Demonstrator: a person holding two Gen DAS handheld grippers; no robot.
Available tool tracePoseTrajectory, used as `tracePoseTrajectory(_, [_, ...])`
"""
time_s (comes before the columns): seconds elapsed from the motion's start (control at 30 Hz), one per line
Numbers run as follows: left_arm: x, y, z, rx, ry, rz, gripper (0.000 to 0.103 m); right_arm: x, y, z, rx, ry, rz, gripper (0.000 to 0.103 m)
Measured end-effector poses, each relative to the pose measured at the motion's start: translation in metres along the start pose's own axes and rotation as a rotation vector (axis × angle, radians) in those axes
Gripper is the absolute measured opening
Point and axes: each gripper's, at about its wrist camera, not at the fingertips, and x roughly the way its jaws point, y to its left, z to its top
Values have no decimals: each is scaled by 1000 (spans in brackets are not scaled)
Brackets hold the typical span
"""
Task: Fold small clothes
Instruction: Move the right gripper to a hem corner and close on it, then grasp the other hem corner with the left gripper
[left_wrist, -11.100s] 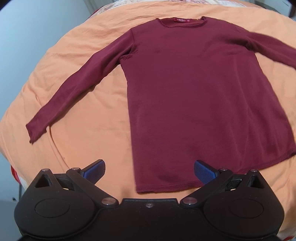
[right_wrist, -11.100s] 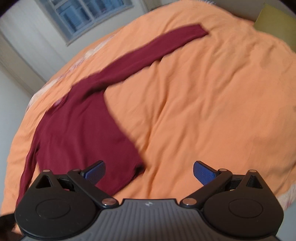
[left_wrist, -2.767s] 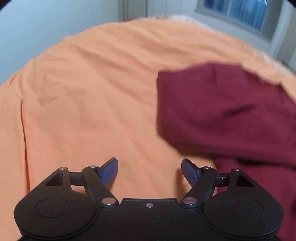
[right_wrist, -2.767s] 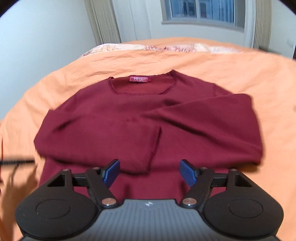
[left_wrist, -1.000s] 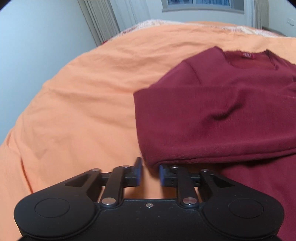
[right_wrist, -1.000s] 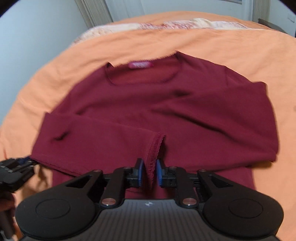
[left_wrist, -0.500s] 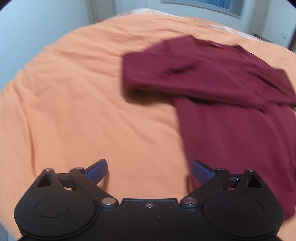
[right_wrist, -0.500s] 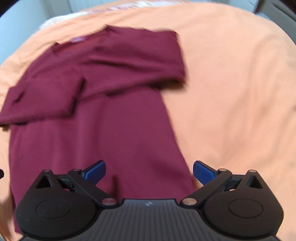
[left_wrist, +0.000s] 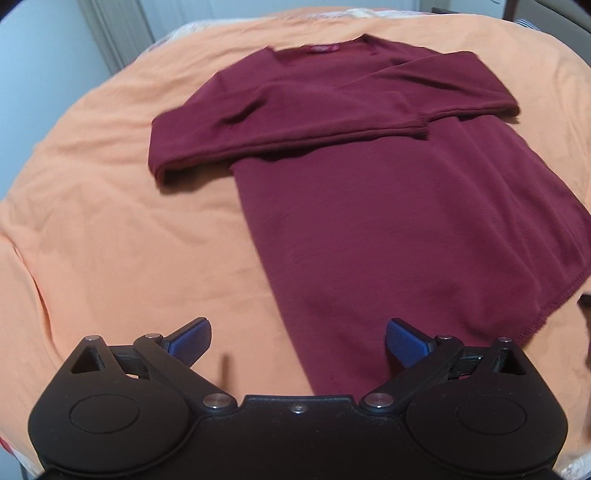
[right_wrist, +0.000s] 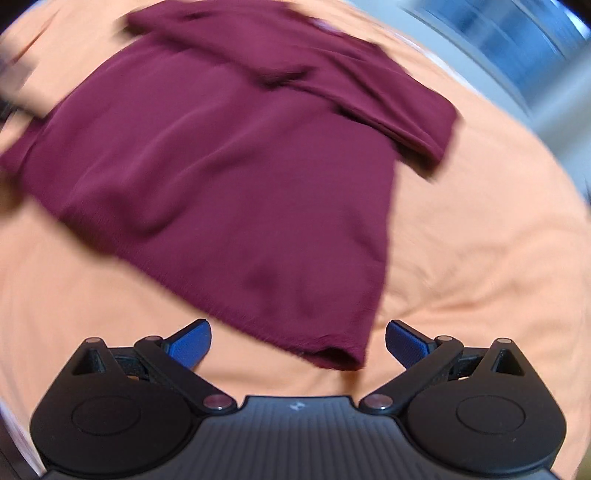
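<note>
Left wrist view: maroon sweater (left_wrist: 388, 221), sleeves folded, on the bed (left_wrist: 110, 221); left gripper (left_wrist: 297, 341) and right gripper (right_wrist: 297, 341) spread, empty, near its hem.

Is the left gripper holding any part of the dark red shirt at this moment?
No, the left gripper is open, its blue pads apart over the shirt hem, pinching nothing.

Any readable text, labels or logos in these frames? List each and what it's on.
Neck label inside the collar of the maroon shirt: pink tag, print too small and blurred to read.
Right gripper housing: small pale emblem, a mark, no letters readable.
Nothing else carries text.
</note>
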Motion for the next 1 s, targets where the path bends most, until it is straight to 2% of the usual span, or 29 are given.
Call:
tracePoseTrajectory(0.1, [-8, -13, -3, 26, 14, 31, 102, 5, 18, -3, -120, -21, -56, 103])
tracePoseTrajectory(0.27, [-28, -29, -7, -4, 26, 50, 102, 16, 36, -2, -274, -80, -175, 103])
tracePoseTrajectory(0.4, [-35, -45, -14, -10, 38, 53, 102, 25, 42, -6, -393, -158, -189, 101])
tracePoseTrajectory(0.43, [-37, -49, -15, -6, 38, 49, 102, 22, 41, -5, -407, -175, -170, 93])
tracePoseTrajectory(0.5, [-40, -59, -19, 2, 30, 31, 102, 18, 36, -3, -404, -189, -102, 68])
tracePoseTrajectory(0.53, [-41, -63, -21, 10, 23, 21, 102, 15, 33, -2, -394, -197, -70, 59])
tracePoseTrajectory(0.6, [-40, -73, -24, 41, 13, 16, 102, 10, 26, 1, -368, -199, -6, 23])
tracePoseTrajectory(0.67, [-37, -83, -27, 88, 2, 24, 102, 4, 18, 8, -316, -197, 44, 15])
tracePoseTrajectory(0.7, [-36, -89, -29, 118, -4, 27, 102, 1, 9, 14, -260, -184, 91, 12])
tracePoseTrajectory(0.87, [-24, -119, -39, 258, -5, -12, 97, -9, -47, 51, 145, -63, 355, 11])
tracePoseTrajectory(1.0, [-14, -146, -39, 336, -36, 21, 97, -12, -80, 72, 329, -8, 470, 11])
